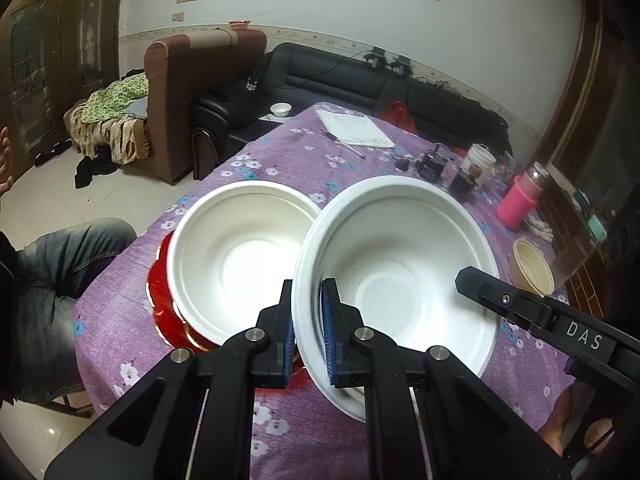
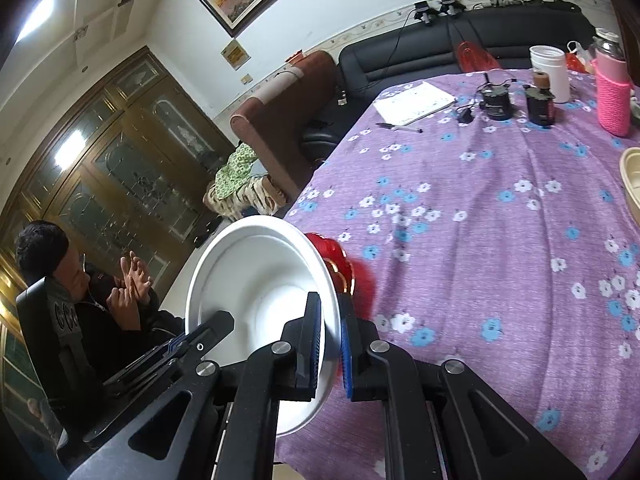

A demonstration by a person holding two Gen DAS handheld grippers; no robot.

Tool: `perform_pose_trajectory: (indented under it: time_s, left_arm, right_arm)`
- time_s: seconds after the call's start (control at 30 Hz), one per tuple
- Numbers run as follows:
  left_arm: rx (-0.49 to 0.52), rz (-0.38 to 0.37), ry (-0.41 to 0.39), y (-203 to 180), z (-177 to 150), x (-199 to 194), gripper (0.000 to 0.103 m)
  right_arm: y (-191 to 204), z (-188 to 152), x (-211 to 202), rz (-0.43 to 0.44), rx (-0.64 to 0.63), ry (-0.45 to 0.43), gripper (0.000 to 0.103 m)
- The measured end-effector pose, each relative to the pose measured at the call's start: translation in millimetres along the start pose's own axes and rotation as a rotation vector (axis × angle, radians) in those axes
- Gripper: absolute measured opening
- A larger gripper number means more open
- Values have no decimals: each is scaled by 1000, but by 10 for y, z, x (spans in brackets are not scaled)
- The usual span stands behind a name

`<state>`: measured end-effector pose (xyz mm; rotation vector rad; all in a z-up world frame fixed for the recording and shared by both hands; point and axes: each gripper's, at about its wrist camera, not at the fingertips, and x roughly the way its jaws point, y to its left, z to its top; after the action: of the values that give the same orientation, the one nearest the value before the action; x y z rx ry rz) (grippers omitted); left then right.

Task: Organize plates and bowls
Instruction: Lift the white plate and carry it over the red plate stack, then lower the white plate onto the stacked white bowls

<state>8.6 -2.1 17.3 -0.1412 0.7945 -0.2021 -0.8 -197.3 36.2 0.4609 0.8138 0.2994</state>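
My left gripper [image 1: 307,332] is shut on the left rim of a white foam bowl [image 1: 400,276] and holds it tilted above the purple flowered tablecloth [image 1: 288,160]. My right gripper [image 2: 330,344] is shut on the right rim of the same white bowl [image 2: 256,300]; its black fingers [image 1: 496,292] show at the right of the left wrist view. A second white bowl [image 1: 240,256] sits on a stack of red plates [image 1: 160,296] at the table's left edge. The red plates [image 2: 332,256] show past the held bowl in the right wrist view.
A beige bowl [image 1: 532,268] stands at the right. At the far end lie a notebook [image 1: 356,130], a pen, small dark jars [image 2: 496,100], a white cup [image 2: 550,72] and a pink-sleeved bottle [image 2: 612,84]. A seated person [image 2: 80,304] is left of the table.
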Motion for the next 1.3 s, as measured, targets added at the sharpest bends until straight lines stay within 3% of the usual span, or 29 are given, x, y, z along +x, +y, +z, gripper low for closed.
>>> perform_pose_trajectory:
  time_s: [0.6, 0.83, 1.1, 1.3]
  left_arm:
    - [-60, 39, 7, 380, 85, 67, 11]
    - [-108, 36, 50, 669, 329, 172, 12]
    - [-111, 74, -39, 811, 528, -103, 12]
    - [-127, 76, 58, 873, 411, 245, 12]
  right_arm:
    - [334, 110, 330, 15, -42, 24, 8]
    - [551, 253, 567, 11, -62, 32, 8]
    - [989, 435, 570, 44, -138, -31, 8]
    - [908, 366, 754, 21, -127, -1, 8]
